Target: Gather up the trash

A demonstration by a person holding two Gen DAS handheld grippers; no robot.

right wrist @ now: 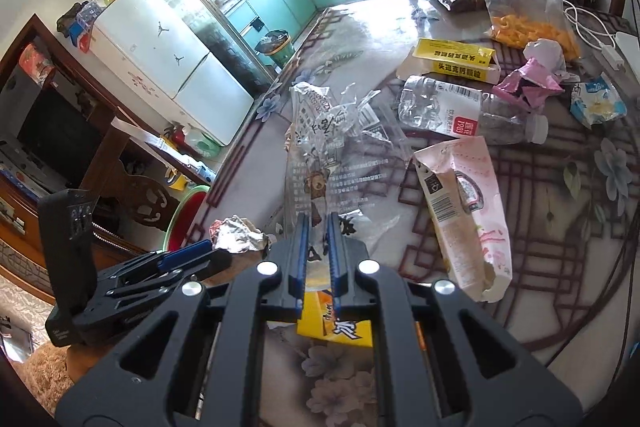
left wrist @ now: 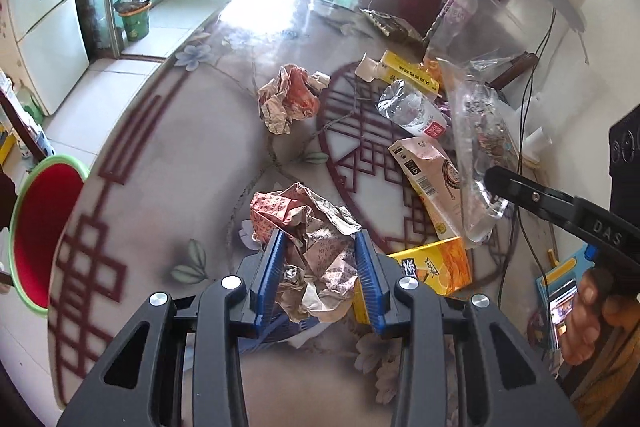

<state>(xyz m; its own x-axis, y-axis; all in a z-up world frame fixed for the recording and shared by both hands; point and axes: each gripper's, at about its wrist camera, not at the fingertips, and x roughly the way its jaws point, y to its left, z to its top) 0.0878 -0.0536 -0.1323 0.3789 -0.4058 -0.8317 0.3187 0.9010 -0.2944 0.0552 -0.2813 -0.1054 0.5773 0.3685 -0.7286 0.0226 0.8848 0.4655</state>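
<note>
Both grippers grip — crumpled newspaper [left wrist: 316, 255], clear wrapper [right wrist: 320, 155].

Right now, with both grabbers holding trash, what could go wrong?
1. The left hand-held gripper pinches only part of the crumpled newspaper ball; loose folds hang below and could tear or slip out.
2. The right hand-held gripper holds a limp clear plastic wrapper that could drag against the water bottle beside it.
3. The red basin sits off the table edge, so dropped trash may miss it.
</note>
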